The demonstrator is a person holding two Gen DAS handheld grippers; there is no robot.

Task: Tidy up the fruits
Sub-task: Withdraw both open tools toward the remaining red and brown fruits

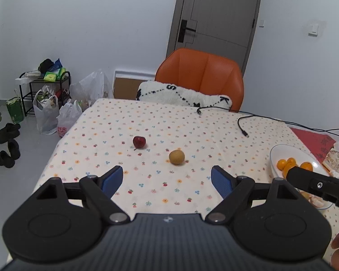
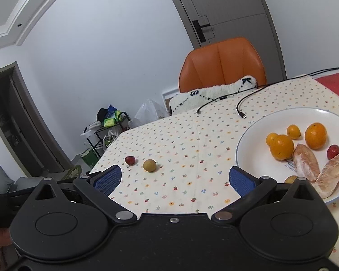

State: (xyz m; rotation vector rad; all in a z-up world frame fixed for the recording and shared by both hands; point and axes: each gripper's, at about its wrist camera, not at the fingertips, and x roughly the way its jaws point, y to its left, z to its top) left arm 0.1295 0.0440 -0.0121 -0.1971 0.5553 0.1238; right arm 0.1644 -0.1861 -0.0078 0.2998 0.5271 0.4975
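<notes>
On floral worktop [image 2: 192, 140]: white plate [image 2: 250, 140] at right with oranges [image 2: 281, 146], peeled segments [image 2: 305, 164]. Left tongs [image 1: 166, 178], right tongs [image 2: 175, 178] both wide open, empty. Mid-cloth, well apart from plate: yellow fruit [image 1: 176, 157] near small red fruit [image 1: 139, 141].

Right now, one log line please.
left gripper open | right gripper open | red fruit, brown fruit loose | plate part-filled

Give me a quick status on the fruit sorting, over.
Left tool open, empty. Right tool open, empty. Red fruit and yellow-brown fruit loose on tablecloth; oranges on plate. Nothing in the way.
</notes>
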